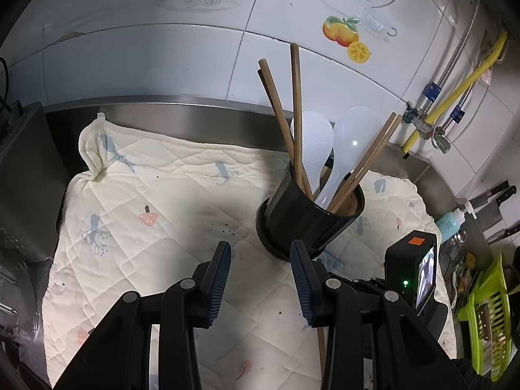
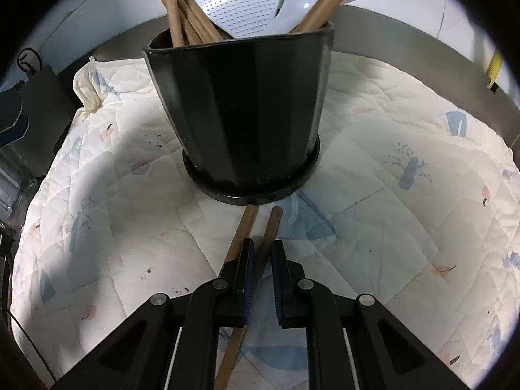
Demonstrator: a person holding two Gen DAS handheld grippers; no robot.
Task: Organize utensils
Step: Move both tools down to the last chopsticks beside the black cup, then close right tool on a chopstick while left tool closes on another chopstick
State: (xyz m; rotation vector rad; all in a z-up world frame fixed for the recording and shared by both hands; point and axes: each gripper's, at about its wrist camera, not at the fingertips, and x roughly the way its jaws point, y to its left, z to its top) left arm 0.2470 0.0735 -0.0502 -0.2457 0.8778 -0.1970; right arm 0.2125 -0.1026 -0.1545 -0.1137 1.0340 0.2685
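Two chopsticks lie on the quilt just before the holder near its back edge, one pinched in my right claw, my left claw spread and empty, so next I judge: lift, tip upright, drop it in.

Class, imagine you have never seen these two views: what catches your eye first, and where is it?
The black utensil holder stands mid-cloth, bristling with wooden chopsticks and white plastic spoons. Just before its base, the right gripper is shut on a chopstick, with a second chopstick alongside on the quilted cloth.
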